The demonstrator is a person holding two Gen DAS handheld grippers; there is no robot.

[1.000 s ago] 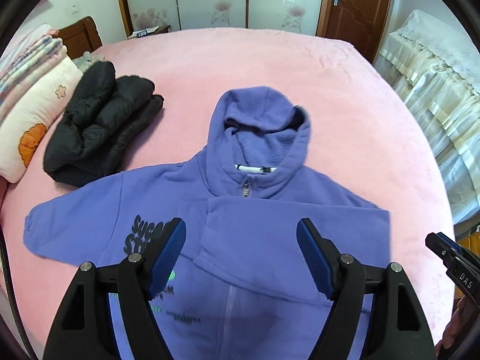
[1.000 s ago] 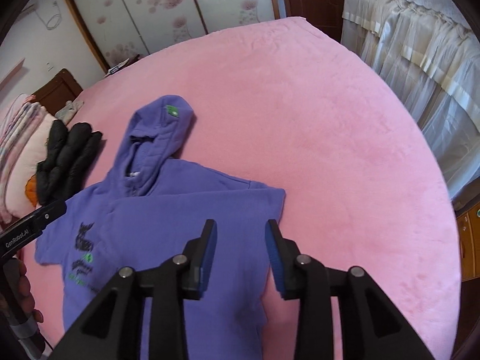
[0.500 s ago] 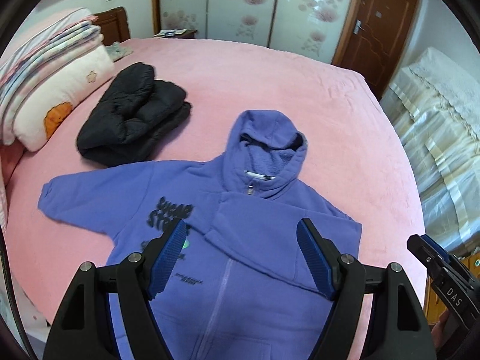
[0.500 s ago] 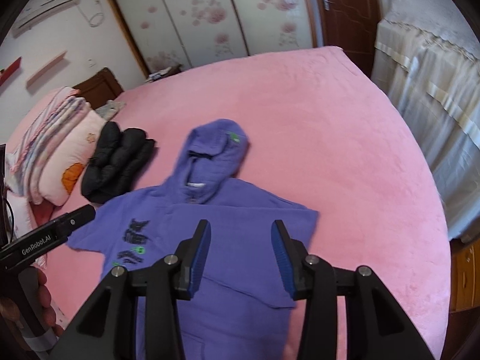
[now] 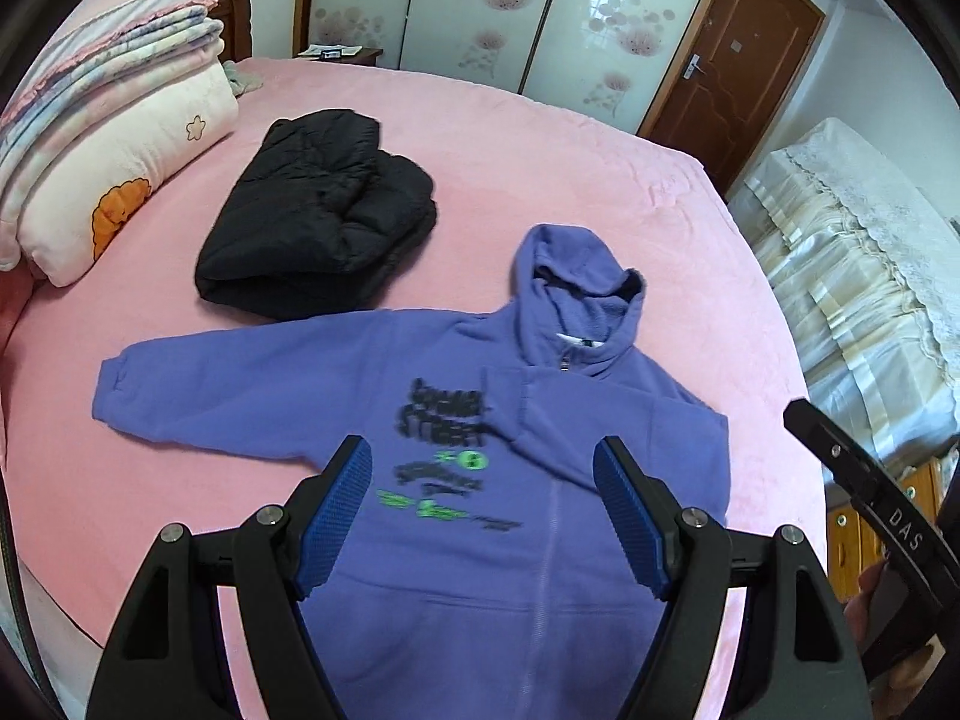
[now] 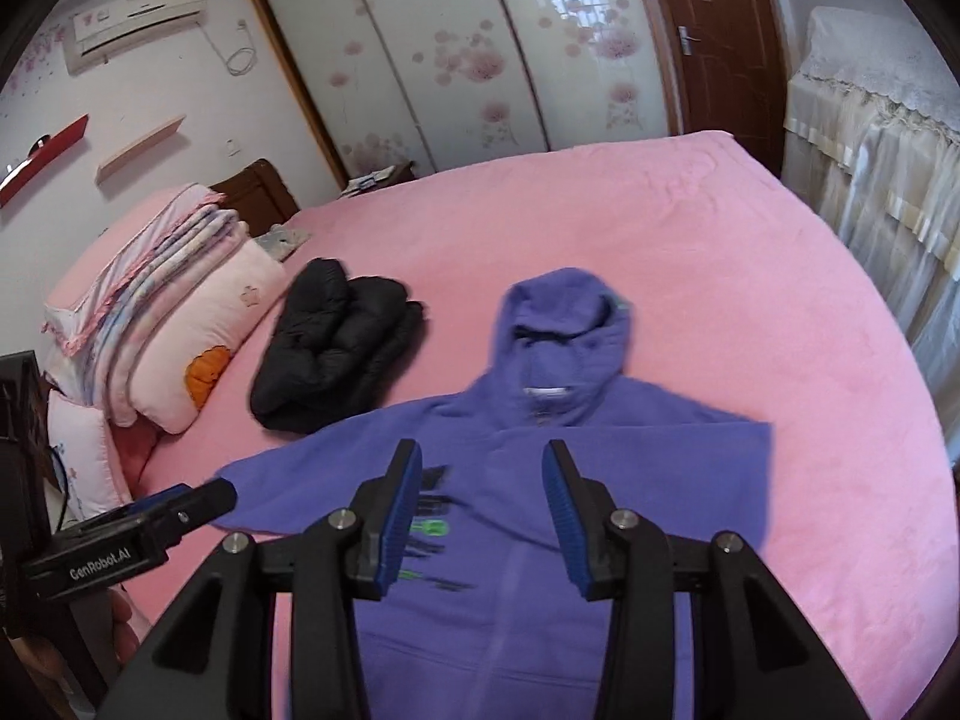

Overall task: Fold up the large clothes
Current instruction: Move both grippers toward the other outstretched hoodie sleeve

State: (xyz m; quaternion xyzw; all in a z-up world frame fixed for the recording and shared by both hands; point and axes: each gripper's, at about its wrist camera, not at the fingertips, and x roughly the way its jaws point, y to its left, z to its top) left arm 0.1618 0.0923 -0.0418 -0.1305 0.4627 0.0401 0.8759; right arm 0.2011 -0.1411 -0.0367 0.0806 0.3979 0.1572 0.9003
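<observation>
A: Nearest the cameras?
B: Two tools — the left tool (image 5: 480,516) spread wide, the right tool (image 6: 480,510) narrower, its jaws having just been opening; nothing sits between either pair.
A: And the garment?
B: One purple hoodie (image 5: 432,420) lies face up on the pink bed (image 5: 540,138), below both tools, one sleeve folded across the chest, the other stretched out flat.
A: Beyond it?
B: One folded black jacket (image 5: 318,216), then a stack of folded quilts (image 5: 114,138) at the headboard.
</observation>
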